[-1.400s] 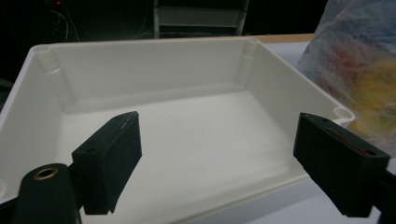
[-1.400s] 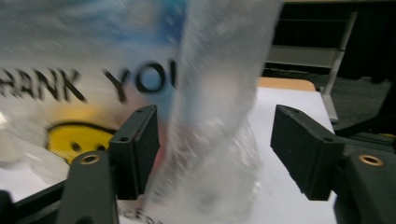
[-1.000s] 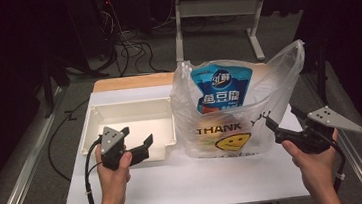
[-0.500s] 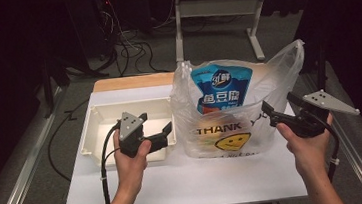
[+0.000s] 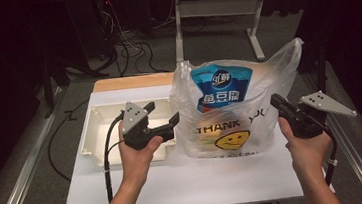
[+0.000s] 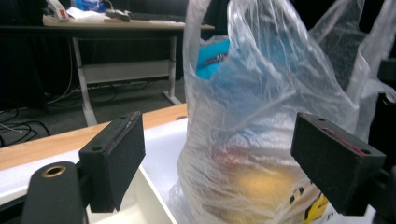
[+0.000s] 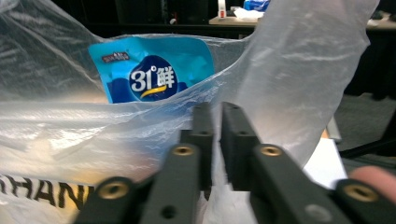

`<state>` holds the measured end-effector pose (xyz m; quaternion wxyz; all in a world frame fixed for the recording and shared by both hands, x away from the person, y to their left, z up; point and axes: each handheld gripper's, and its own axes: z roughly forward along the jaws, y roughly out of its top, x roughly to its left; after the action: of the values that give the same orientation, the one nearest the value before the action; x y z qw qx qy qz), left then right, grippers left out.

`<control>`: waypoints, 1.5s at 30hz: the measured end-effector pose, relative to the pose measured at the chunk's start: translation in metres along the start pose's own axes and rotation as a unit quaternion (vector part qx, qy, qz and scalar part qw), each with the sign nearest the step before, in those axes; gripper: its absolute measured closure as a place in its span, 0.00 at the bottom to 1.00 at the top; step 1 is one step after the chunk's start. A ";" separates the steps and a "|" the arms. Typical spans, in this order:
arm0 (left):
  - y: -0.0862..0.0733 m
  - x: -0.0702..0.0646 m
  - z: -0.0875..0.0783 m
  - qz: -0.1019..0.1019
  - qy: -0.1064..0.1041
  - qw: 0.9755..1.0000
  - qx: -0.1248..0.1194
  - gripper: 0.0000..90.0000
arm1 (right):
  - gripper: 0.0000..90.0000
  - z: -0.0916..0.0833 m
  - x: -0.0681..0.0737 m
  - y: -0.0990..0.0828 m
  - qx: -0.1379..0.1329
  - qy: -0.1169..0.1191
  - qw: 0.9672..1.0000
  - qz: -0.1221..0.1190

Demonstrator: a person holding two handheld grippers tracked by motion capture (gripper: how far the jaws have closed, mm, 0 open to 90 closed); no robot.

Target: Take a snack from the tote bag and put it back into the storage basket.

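A clear plastic bag (image 5: 234, 107) printed with a smiley face stands upright on the white table (image 5: 201, 180). Inside it are a blue pouch (image 5: 220, 85) and some yellowish items. My right gripper (image 5: 273, 98) is at the bag's right side. Its jaws have just been closing, and in the right gripper view (image 7: 215, 116) they pinch the bag's film (image 7: 280, 74) below the right handle. My left gripper (image 5: 164, 111) hovers open over the white tray's right end, just left of the bag. In the left gripper view (image 6: 219, 158) the bag (image 6: 261, 116) shows beyond the wide-apart jaws without touching them.
A white rectangular tray (image 5: 97, 135) sits left of the bag. A wooden strip (image 5: 132, 81) runs along the table's far edge. Beyond it are a desk frame (image 5: 220, 8) and cables on the floor (image 5: 123, 47). Bare tabletop lies in front of the bag.
My left gripper rose and moved right toward the bag, still open. The right gripper's jaws went from wide apart to closed on the bag's right side.
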<state>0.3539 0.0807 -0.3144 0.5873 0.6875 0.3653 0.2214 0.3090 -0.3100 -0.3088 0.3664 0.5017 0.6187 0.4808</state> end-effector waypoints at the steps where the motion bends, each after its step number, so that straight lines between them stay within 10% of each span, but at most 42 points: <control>1: 0.002 0.000 0.001 -0.002 0.001 1.000 0.001 0.21 | 1.00 -0.001 0.000 -0.001 0.000 0.002 1.000 -0.003; 6: 0.009 -0.005 0.005 0.003 0.000 1.000 -0.001 0.22 | 0.81 -0.004 -0.002 -0.003 -0.012 0.002 1.000 0.010; 8: 0.012 -0.008 0.008 0.011 0.000 1.000 0.000 0.22 | 0.57 -0.010 -0.004 -0.001 -0.049 -0.011 0.998 0.027; 12: 0.018 -0.008 0.014 0.003 0.003 1.000 -0.004 0.22 | 0.30 -0.003 -0.006 0.008 -0.035 -0.040 0.998 0.026; 19: 0.031 -0.010 0.017 -0.005 -0.002 1.000 -0.019 0.23 | 0.24 -0.010 -0.015 0.031 -0.068 -0.074 0.994 0.036; 23: 0.045 -0.017 0.027 0.034 0.029 0.999 -0.007 0.24 | 0.23 -0.006 -0.031 0.043 -0.068 -0.089 0.993 0.037; 28: 0.054 -0.016 0.034 0.022 0.015 1.000 -0.007 0.30 | 0.39 0.006 -0.041 0.050 -0.041 -0.028 0.998 0.030; 29: 0.052 -0.014 0.039 0.018 0.005 1.000 -0.001 0.34 | 0.69 0.012 -0.041 0.049 -0.028 -0.023 0.999 0.015; 31: 0.048 -0.014 0.043 0.023 0.016 1.000 0.007 0.36 | 0.72 0.014 -0.042 0.047 -0.023 -0.016 1.000 0.014; 35: 0.033 -0.007 0.054 0.011 0.011 0.999 0.031 0.66 | 0.94 0.026 -0.048 0.033 0.014 -0.013 1.000 0.017; 37: 0.023 -0.002 0.061 0.003 0.008 0.999 0.048 0.83 | 0.98 0.033 -0.051 0.019 0.034 -0.004 0.999 0.021; 45: -0.022 0.009 0.086 -0.038 -0.011 0.989 0.146 0.96 | 1.00 0.055 -0.062 -0.023 0.099 -0.016 0.995 0.019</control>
<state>0.4174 0.0333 -0.3551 0.4928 0.7536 0.4133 0.1355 0.3684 -0.3588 -0.3477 0.3159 0.5549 0.6478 0.4155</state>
